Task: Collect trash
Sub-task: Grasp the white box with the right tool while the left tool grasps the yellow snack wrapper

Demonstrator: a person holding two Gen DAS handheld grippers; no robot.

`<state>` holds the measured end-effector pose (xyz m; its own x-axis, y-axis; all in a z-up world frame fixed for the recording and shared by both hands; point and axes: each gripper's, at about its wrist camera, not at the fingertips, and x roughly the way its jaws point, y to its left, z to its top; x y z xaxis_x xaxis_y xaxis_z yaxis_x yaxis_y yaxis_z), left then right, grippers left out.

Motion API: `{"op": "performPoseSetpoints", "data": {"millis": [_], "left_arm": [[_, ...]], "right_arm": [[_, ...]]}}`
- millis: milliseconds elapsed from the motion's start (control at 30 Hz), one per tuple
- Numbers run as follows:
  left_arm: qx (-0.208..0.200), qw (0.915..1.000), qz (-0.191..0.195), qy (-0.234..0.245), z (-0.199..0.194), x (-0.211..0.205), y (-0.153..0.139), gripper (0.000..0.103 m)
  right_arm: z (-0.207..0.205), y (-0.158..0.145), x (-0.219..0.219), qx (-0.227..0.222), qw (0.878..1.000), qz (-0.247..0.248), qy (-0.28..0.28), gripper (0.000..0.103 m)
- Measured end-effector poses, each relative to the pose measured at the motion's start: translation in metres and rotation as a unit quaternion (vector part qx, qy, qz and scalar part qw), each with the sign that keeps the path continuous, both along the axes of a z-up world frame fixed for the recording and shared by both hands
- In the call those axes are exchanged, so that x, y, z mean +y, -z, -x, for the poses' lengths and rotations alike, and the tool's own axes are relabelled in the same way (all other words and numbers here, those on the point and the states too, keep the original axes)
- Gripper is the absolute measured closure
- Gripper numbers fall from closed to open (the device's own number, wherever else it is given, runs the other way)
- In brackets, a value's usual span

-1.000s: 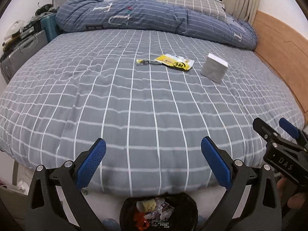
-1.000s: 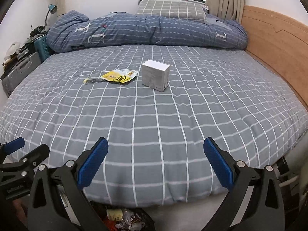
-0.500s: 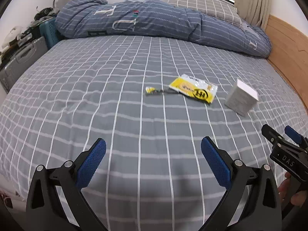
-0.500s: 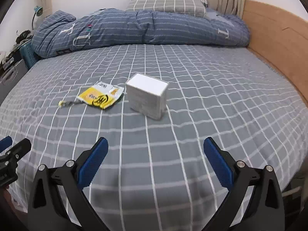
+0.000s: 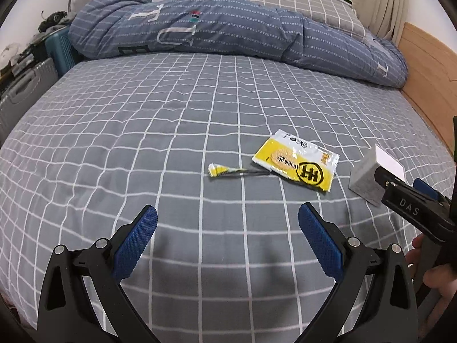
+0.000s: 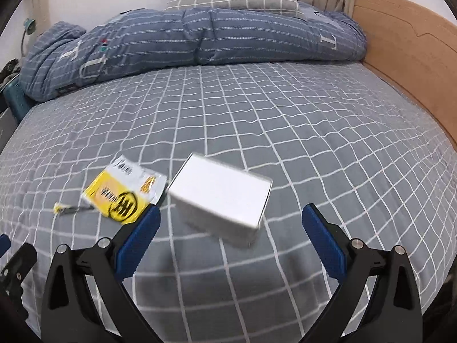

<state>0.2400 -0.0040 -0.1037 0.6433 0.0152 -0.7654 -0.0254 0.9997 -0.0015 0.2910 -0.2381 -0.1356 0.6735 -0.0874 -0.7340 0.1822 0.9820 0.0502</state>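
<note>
Both grippers' jaws spread wide; white box (image 6: 220,200) just ahead of right gripper (image 6: 230,238), yellow wrapper (image 5: 297,164) beyond left gripper (image 5: 227,241)

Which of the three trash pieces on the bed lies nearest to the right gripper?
The white box, directly before the open right gripper; the yellow wrapper and torn strip lie further left.

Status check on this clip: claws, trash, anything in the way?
Both claws open, empty: left claw, right claw. White box, yellow wrapper, torn strip on the bed. Nothing blocking.

"DAS" on the right tongs (image 5: 400,183); "TU" on the quilt (image 5: 200,25).
</note>
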Motion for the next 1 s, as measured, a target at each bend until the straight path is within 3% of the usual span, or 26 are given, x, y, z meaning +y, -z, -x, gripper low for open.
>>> {"op": "performPoseSetpoints", "data": {"millis": [267,300,433,633,867,1000], "left_arm": [[0.006,1.0000,-0.002,0.005,-0.020,-0.011,0.008,0.006],[0.005,1.0000,-0.001,0.004,-0.022,-0.012,0.008,0.006],[0.011,0.9998,0.000,0.016,-0.033,-0.022,0.012,0.006],[0.032,0.9962,0.013,0.081,-0.072,-0.054,0.017,0.006],[0.079,0.9846,-0.040,0.151,-0.118,-0.094,0.044,0.007],[0.097,0.9833,-0.031,0.151,-0.133,-0.095,0.055,0.010]], "right_arm": [[-0.017,0.010,0.000,0.007,1.000,-0.016,0.008,0.009],[-0.017,0.011,0.000,0.005,1.000,-0.017,0.007,0.027],[-0.017,0.010,-0.008,0.006,1.000,-0.019,-0.008,0.028],[-0.009,-0.012,-0.030,-0.005,0.999,-0.025,-0.041,0.028],[-0.004,-0.023,-0.048,-0.015,0.997,-0.029,-0.065,0.028],[-0.003,-0.024,-0.054,-0.013,0.997,-0.036,-0.066,0.028]]}}
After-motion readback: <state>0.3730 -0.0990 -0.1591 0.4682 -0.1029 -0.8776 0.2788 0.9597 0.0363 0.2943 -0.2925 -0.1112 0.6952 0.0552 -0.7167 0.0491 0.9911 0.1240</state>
